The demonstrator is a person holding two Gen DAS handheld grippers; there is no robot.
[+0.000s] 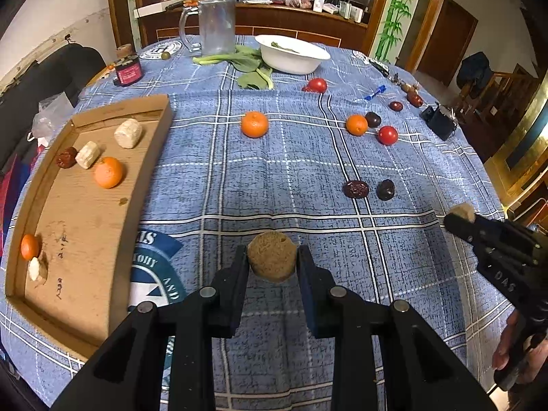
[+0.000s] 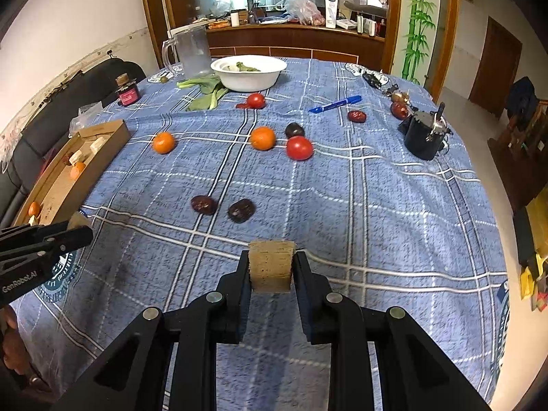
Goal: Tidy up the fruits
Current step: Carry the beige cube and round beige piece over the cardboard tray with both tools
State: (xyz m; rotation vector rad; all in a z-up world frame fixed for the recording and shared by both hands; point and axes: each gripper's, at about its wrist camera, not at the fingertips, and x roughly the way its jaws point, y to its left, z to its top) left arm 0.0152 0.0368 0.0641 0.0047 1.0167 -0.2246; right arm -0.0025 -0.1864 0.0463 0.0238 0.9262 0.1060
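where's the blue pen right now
In the right wrist view the blue pen lies on the tablecloth toward the far right, right of the white bowl and just behind a dark red date.

Lying at the left edge of the table [image 1: 274,178]: a cardboard tray [image 1: 85,226], holding an orange [image 1: 108,172], a date [image 1: 66,157] and pale chunks [image 1: 127,133]. Sitting mid-table: a loose orange [image 1: 254,124], and right of it another orange [image 1: 356,124] just beside a tomato [image 1: 387,135]. Lying nearer, side by side: two dates [image 1: 356,189]. Standing at the far edge: a bowl [image 1: 291,55], with a jug [image 1: 216,27] to its left.
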